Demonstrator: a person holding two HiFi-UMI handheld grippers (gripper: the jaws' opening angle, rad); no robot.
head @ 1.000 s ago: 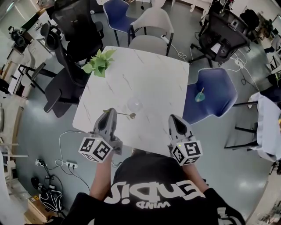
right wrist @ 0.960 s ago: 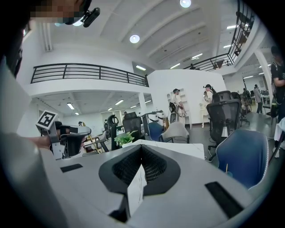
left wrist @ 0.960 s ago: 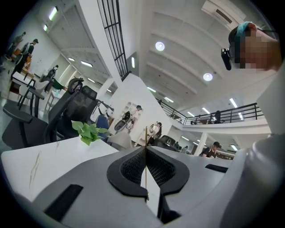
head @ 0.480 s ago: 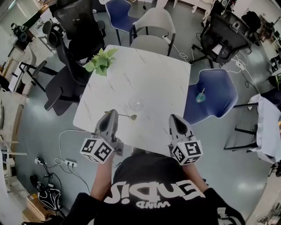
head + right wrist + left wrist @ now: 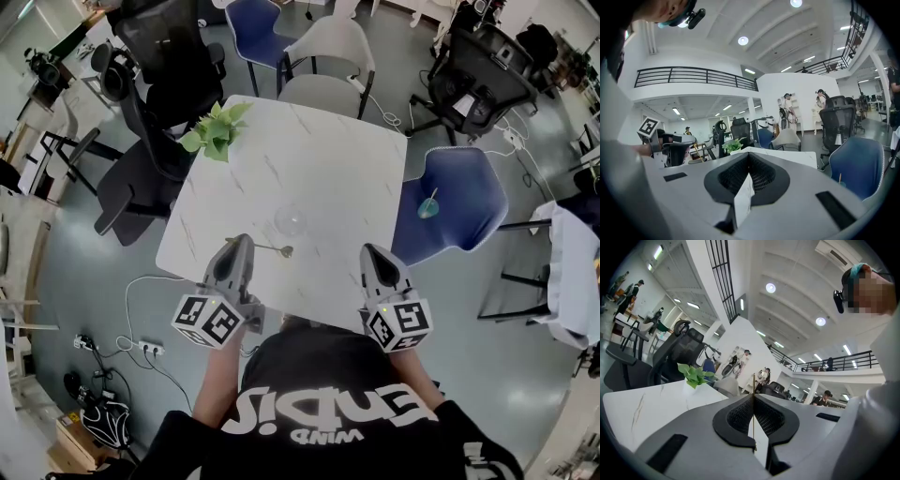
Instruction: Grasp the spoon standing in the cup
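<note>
Head view, bench: you stand at the near edge of a square white marble-patterned bench (image 5: 319, 159), with office chairs around it.
Head view, cup: the small clear glass cup (image 5: 290, 223) stands on the bench toward your side, just beyond your left gripper.
Head view, spoon: the thin gold-coloured metal spoon (image 5: 267, 247) is out of the cup. It lies roughly level above the bench, just in front of the cup, with its bowl end pointing to your right.
Head view, left gripper: your left gripper (image 5: 236, 242) holds the spoon across its tip, and the handle end pokes out on its left side.
Head view, right gripper: your right gripper (image 5: 372, 251) hovers at the bench's near edge, well apart from the cup and the spoon.
Head view, plant: a small leafy green plant (image 5: 216, 131) sits at the far left corner of the bench.
Head view, chair: a blue moulded chair (image 5: 459, 202) stands just right of the bench.

Left gripper view, jaws: your left jaws are pressed together on the spoon (image 5: 753, 385), which runs as a thin gold line straight up between the pads and sticks out past the tip.
Left gripper view, surroundings: the plant (image 5: 696, 375) and the bench top (image 5: 647, 401) show to the left, beyond the jaws.

Right gripper view, jaws: your right jaws are closed tip to tip with nothing between them.
Right gripper view, surroundings: the bench (image 5: 792, 155) and the plant (image 5: 733, 145) lie ahead, and the blue chair (image 5: 858, 168) is at the right.
</note>
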